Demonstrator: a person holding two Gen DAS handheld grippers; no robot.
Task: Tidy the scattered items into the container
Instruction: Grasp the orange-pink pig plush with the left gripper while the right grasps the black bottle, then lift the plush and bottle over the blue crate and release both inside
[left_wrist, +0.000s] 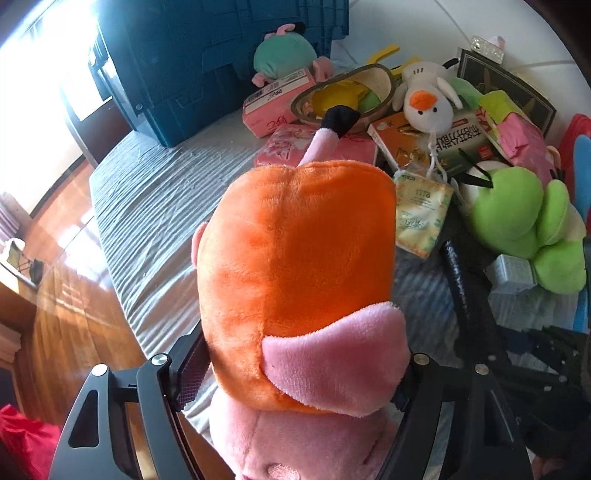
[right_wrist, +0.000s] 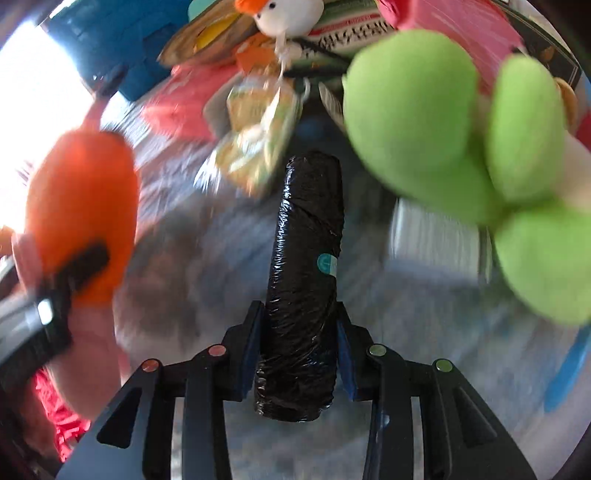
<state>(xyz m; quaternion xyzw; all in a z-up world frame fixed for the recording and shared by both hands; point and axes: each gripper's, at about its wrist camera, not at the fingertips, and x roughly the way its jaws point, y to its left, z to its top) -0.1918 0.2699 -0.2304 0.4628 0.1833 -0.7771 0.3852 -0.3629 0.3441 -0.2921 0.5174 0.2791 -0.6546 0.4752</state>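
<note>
My left gripper (left_wrist: 295, 376) is clamped on the orange-and-pink plush toy with a black-tipped pink limb (left_wrist: 295, 258), one finger pressed into each side of its soft body, the toy filling the near middle of that view above the grey ribbed cloth (left_wrist: 155, 206). My right gripper (right_wrist: 297, 354) has its jaws closed narrow on the black cylinder wrapped in crinkled plastic film (right_wrist: 306, 258), blue pads against both of its sides, the roll pointing away from me. Far left stands the dark blue plastic crate (left_wrist: 192, 62). The pile lies to its right: a teal-and-pink plush (left_wrist: 286, 55), pink tissue packs (left_wrist: 277, 103), a white plush bird with an orange beak (left_wrist: 424, 99), and nearer, at the right, a lime-green plush (left_wrist: 517, 218).
</note>
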